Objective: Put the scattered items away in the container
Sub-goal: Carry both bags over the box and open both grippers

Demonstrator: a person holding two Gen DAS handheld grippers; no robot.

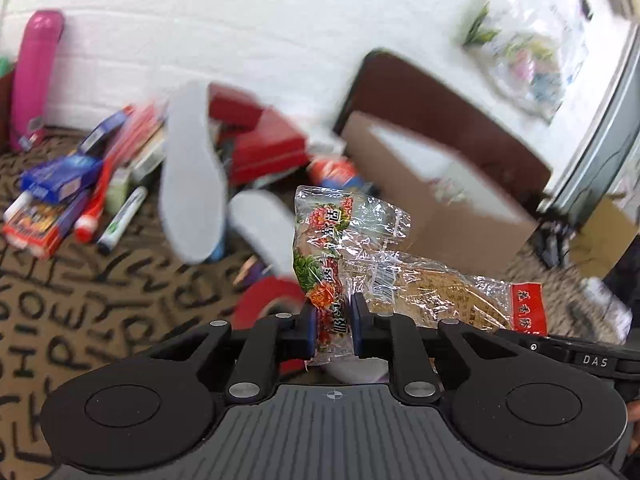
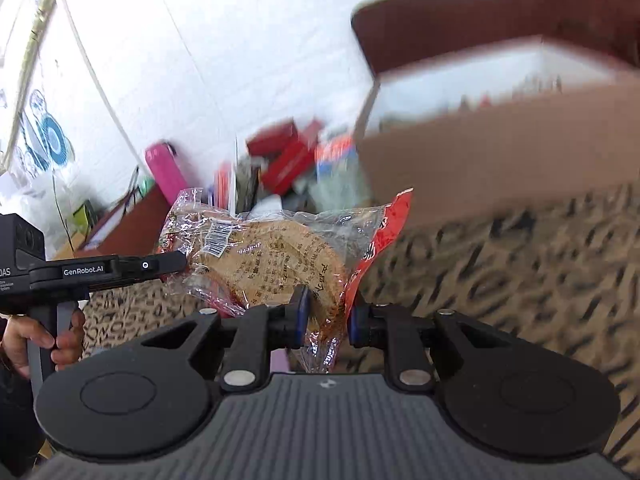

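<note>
A clear plastic bag of brown insoles [image 1: 400, 276] with red and floral print hangs in the air between both grippers. My left gripper [image 1: 335, 326] is shut on its floral end. My right gripper [image 2: 327, 316] is shut on its red end [image 2: 280, 252]. The cardboard box [image 1: 436, 184] with a dark brown flap stands open behind the bag; in the right wrist view the box [image 2: 500, 148] is up right. Scattered items lie on the letter-print cloth [image 1: 80, 300]: white insoles [image 1: 192, 172], red boxes [image 1: 264, 140], blue boxes, a marker [image 1: 122, 220].
A pink bottle [image 1: 36, 76] leans on the white wall at the left. A roll of red tape [image 1: 264, 300] lies just ahead of the left gripper. A plastic bag [image 1: 528, 40] hangs at the upper right. The left gripper's body [image 2: 100, 270] shows in the right wrist view.
</note>
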